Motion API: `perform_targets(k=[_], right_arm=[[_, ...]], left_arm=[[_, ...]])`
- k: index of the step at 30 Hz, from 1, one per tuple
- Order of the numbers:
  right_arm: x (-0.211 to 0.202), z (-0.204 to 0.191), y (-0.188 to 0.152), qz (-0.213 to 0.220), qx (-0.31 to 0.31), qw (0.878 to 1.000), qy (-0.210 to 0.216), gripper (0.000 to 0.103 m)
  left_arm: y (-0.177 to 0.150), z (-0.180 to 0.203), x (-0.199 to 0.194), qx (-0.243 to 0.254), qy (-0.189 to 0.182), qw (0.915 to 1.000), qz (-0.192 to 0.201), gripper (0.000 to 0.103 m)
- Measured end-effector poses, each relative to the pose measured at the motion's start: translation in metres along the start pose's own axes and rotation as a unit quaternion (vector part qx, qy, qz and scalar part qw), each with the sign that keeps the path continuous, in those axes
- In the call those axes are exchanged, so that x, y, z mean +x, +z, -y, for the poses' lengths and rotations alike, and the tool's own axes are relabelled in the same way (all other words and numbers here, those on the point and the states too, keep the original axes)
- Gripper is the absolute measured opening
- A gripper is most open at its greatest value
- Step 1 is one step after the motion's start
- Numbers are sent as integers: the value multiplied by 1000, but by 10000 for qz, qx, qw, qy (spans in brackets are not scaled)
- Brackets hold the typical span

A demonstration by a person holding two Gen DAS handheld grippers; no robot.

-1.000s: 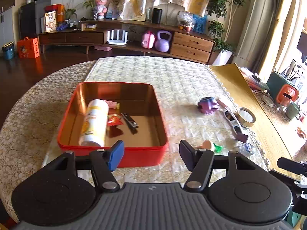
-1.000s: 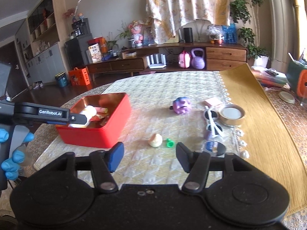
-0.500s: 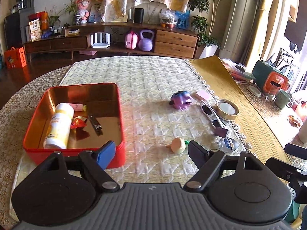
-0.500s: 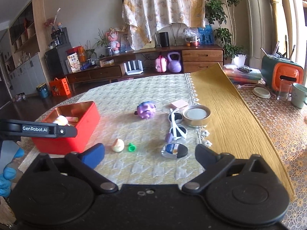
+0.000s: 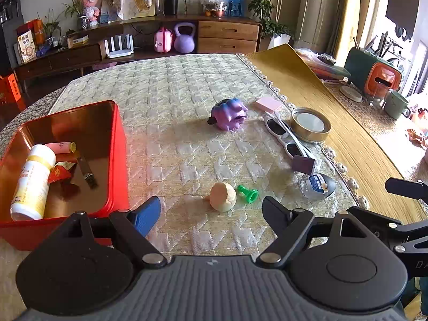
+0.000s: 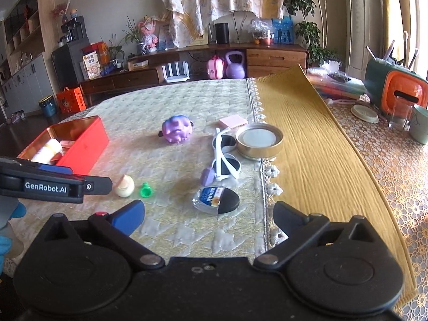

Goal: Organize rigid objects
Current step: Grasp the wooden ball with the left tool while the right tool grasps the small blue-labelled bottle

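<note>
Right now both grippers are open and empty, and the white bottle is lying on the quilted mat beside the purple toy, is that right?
Not quite. The white bottle lies inside the red tin, not on the mat; the left wrist view shows it. The rest holds: the left gripper and right gripper are open and empty, and the purple toy sits on the quilted mat.

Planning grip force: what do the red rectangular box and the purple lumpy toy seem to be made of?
The red rectangular box looks like painted tin: its coppery inside mirrors the contents. The purple lumpy toy looks like soft-sheen moulded plastic or rubber; which one is unclear.
</note>
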State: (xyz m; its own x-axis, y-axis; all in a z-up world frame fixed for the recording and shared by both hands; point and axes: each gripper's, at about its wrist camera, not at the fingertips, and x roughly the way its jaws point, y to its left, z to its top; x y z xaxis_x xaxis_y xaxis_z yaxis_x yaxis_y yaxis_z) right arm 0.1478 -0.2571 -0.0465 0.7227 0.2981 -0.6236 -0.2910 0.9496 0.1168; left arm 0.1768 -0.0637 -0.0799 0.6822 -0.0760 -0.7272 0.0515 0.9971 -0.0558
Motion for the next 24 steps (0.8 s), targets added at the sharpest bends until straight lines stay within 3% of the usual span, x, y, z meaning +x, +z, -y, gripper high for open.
perform_targets(k=[6, 14, 24], right_arm=[[23, 4, 0, -128, -15, 9999, 8, 98], [43, 3, 3, -202, -43, 9997, 119, 85], [57, 2, 2, -255, -53, 9996, 75, 73]], left_arm=[[2, 6, 26, 174, 32, 9998, -125, 83], [5, -4, 49, -101, -133, 9992, -351, 83], [7, -8, 54, -225, -309, 9987, -347, 54]])
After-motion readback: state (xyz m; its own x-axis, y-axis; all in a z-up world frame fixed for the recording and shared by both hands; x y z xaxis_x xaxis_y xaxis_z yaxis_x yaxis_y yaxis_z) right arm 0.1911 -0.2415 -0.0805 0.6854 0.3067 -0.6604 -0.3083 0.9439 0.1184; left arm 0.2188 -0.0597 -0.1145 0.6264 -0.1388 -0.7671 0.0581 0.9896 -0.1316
